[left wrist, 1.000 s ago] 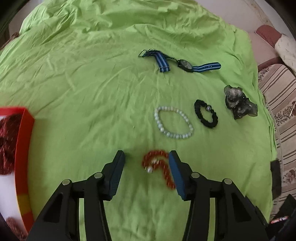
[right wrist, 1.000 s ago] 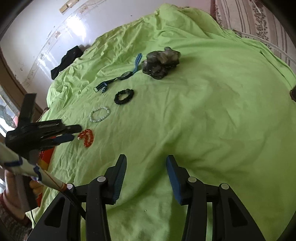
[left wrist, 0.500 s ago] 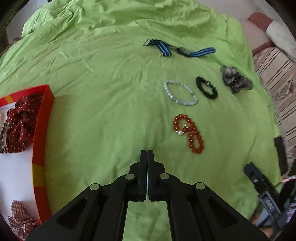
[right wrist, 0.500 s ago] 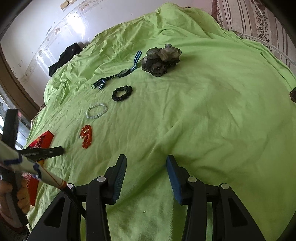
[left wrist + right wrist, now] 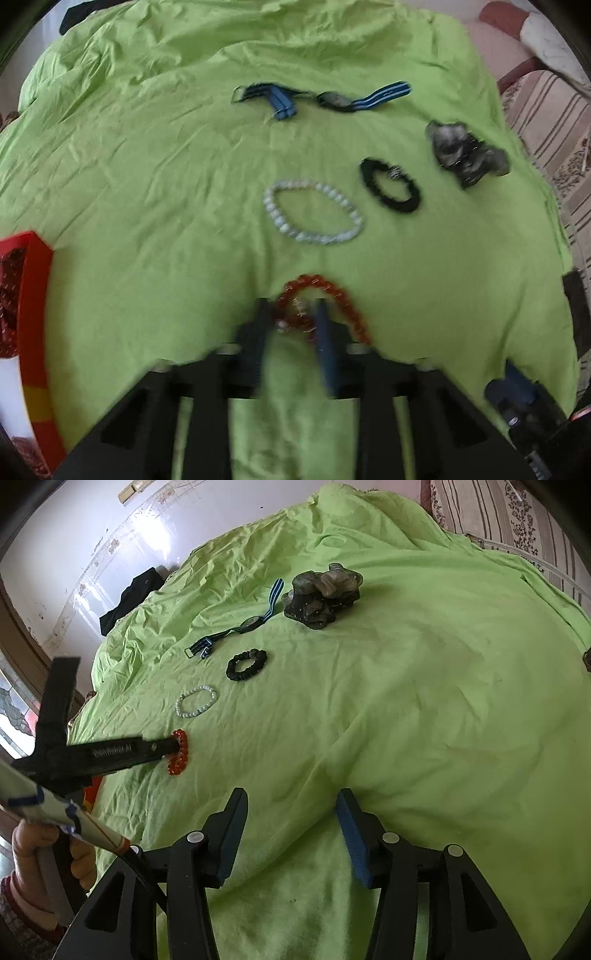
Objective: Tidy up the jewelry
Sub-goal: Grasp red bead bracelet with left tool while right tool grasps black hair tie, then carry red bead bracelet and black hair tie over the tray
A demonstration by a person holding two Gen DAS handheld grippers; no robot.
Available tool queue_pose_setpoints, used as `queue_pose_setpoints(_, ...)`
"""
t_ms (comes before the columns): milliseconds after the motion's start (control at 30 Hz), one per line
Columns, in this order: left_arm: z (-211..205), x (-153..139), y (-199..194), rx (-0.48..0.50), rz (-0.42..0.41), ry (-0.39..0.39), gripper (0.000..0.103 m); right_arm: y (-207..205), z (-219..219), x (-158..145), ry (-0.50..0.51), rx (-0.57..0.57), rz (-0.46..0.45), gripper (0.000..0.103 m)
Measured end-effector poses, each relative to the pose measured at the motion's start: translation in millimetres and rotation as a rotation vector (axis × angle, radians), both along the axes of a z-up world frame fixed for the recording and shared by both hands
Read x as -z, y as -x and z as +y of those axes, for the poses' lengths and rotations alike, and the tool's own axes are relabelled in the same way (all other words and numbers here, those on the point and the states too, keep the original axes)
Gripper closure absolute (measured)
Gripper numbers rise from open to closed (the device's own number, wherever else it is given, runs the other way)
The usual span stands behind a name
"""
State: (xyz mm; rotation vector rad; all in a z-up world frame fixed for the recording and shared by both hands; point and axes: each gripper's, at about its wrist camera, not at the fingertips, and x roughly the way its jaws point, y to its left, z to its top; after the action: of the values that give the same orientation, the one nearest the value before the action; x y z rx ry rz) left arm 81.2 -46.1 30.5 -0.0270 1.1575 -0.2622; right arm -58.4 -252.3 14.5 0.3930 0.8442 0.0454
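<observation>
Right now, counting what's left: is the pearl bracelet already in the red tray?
No, the pearl bracelet lies on the green sheet, apart from the red tray.

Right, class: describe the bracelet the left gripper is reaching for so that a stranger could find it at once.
Start at the green sheet and follow the row of jewelry from the blue-striped watch towards the camera. The last loop, at the tips of the left gripper, is the red bead bracelet. It is the only red one; its neighbour, the pearl bracelet, is white.

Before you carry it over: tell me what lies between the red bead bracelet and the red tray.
Nothing visible does. Only bare green sheet separates the red bead bracelet, at the left tool, from the red tray; the other jewelry lies beyond.
</observation>
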Motion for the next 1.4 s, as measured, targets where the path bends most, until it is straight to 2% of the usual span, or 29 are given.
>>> queue_pose_setpoints(200, 50, -14, 21, -0.033, 0.008, 0.040, 0.090, -1, 1, 0, 0.000, -0.002, 0.004, 0.048)
queue_pose_setpoints(333, 74, -8, 28, -0.056, 0.042, 0.103, 0.090, 1, 6, -2, 0.029, -0.013, -0.003, 0.047)
queue_pose_setpoints(433, 81, -4, 31, -0.074, 0.047, 0.145, 0.089, 0, 8, -9, 0.034, -0.015, -0.007, 0.047)
queue_pose_setpoints(533, 80, -2, 31, -0.076, 0.043, 0.151, 0.089, -10, 10, -19, 0.039, -0.029, -0.014, 0.047)
queue_pose_setpoints(800, 75, 3, 30, -0.053, 0.004, 0.141, 0.089, -109, 24, -30, 0.122, -0.074, 0.010, 0.047)
queue_pose_setpoints(933, 75, 5, 30, -0.050, -0.012, 0.146, 0.089, -157, 23, -22, 0.126, -0.058, 0.033, 0.048)
queue_pose_setpoints(1033, 72, 6, 31, -0.046, -0.026, 0.131, 0.087, -185, 26, -6, 0.133, -0.059, 0.078, 0.054)
queue_pose_setpoints(1100, 68, 5, 34, -0.038, -0.037, 0.117, 0.083, -192, 30, 1, 0.147, -0.065, 0.097, 0.070)
queue_pose_setpoints(1133, 67, 4, 35, -0.036, -0.043, 0.104, 0.083, -192, 33, 3, 0.166, -0.071, 0.104, 0.087)
queue_pose_setpoints(1167, 64, 4, 36, -0.033, -0.049, 0.086, 0.083, -191, 35, 3, 0.165, -0.080, 0.105, 0.093)
queue_pose_setpoints(1200, 61, 2, 38, -0.029, -0.054, 0.064, 0.083, -187, 34, 2, 0.159, -0.083, 0.103, 0.093)
queue_pose_setpoints(1233, 59, 0, 39, -0.029, -0.058, 0.050, 0.089, -183, 34, -1, 0.159, -0.080, 0.102, 0.093)
queue_pose_setpoints(1267, 58, -2, 40, -0.029, -0.059, 0.049, 0.091, -175, 33, -6, 0.167, -0.076, 0.095, 0.094)
queue_pose_setpoints(1400, 57, -19, 50, -0.023, -0.063, 0.103, 0.094, -145, 30, -31, 0.171, -0.068, 0.042, 0.094)
